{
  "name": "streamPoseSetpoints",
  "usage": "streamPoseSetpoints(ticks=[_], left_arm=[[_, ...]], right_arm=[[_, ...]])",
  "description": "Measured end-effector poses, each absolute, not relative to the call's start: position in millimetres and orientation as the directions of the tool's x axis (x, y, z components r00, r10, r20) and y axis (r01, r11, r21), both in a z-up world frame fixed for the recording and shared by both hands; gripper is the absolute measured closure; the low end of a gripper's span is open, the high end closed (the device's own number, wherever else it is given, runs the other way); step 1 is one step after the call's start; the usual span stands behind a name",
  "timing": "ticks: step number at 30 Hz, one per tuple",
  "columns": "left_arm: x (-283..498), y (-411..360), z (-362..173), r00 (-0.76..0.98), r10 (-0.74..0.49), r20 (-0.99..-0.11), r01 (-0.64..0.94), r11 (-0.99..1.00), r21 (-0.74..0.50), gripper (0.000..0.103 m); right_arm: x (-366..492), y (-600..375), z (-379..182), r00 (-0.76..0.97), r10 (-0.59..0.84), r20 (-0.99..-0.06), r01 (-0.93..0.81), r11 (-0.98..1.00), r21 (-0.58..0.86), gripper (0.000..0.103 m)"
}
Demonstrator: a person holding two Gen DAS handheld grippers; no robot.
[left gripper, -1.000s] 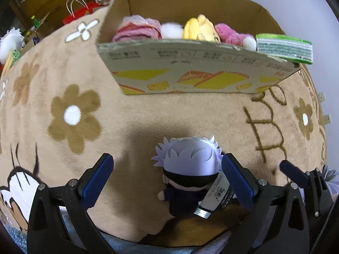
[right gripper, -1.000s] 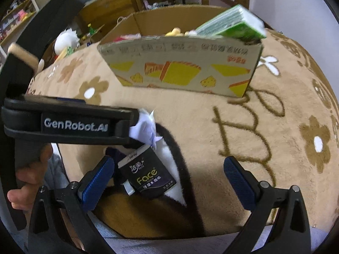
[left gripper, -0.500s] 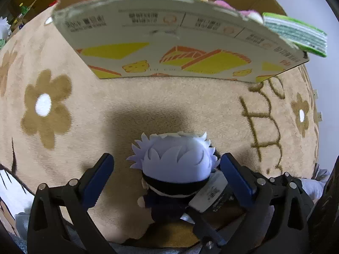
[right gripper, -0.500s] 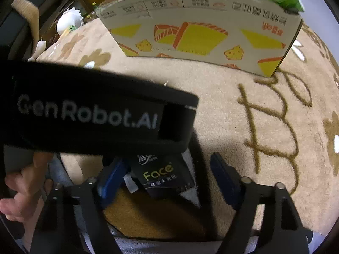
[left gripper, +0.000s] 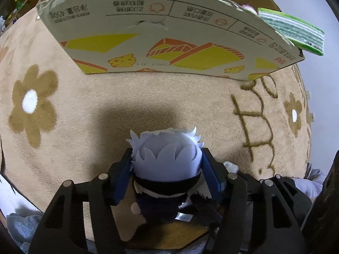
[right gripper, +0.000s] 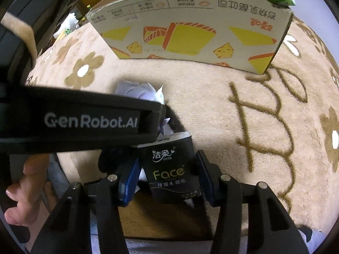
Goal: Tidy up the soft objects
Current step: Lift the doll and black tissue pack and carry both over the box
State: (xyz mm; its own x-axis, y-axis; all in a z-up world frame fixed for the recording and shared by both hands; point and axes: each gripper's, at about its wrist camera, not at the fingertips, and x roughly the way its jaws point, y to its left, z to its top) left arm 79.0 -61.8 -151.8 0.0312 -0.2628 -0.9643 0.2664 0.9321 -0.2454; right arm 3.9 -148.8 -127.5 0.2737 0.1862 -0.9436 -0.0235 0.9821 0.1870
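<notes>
Both grippers have closed since a second ago: the left gripper (left gripper: 167, 173), whose blue pads stood wide apart around the plush doll (left gripper: 166, 163), now clamps it by the head, and the right gripper (right gripper: 167, 175), formerly open around the black tissue pack (right gripper: 172, 169), now squeezes that pack between its pads. That doll has a spiky, pale lavender-white felt mop of hair, a black band across the face and a dark navy body with a small pale hand, and it sits low over the tan flower-patterned rug (left gripper: 148, 97), just in front of the cardboard box (left gripper: 169, 36). A small glossy packet, the tissue pack reads "Face" in gold-green letters beneath white Chinese characters, with another white line of Chinese below. From the right wrist view the left gripper's black body crosses the frame, printed "GenRobot.AI", with the person's left hand (right gripper: 25, 192) beneath it. On the box's near wall run upside-down Chinese text, "450g", and yellow and orange cheese graphics; a green tissue packet (left gripper: 294, 31) juts from its right corner.
</notes>
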Motion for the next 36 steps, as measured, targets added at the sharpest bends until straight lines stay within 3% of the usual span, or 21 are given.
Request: streamPoseSetpoints(ticks=[6, 16, 23, 36], left_arm=[[77.1, -56.1, -138.4, 0.122, -0.189, -0.974, 0.305, 0.941, -0.144, 0.044], [75.8, -41.1, -102.1, 0.267, -0.159, -0.95, 0.269, 0.96, -0.085, 0.043], [70.6, -23.9, -52.3, 0.456, -0.144, -0.878, 0.268, 0.963, -0.018, 0.043], [52.1, -22.0, -2.3, 0.686, -0.173, -0.707, 0.238, 0.971, -0.008, 0.043]], right_arm=[[1.6, -153.3, -119.0, 0.297, 0.165, -0.941, -0.019, 0.986, 0.167, 0.049], [-1.2, -181.4, -92.8, 0.402, 0.126, -0.907, 0.016, 0.989, 0.145, 0.05], [-8.6, -198.9, -51.0, 0.547, 0.083, -0.833, 0.02, 0.993, 0.112, 0.05], [6.8, -194.9, 9.7, 0.734, 0.042, -0.678, 0.027, 0.996, 0.09, 0.05]])
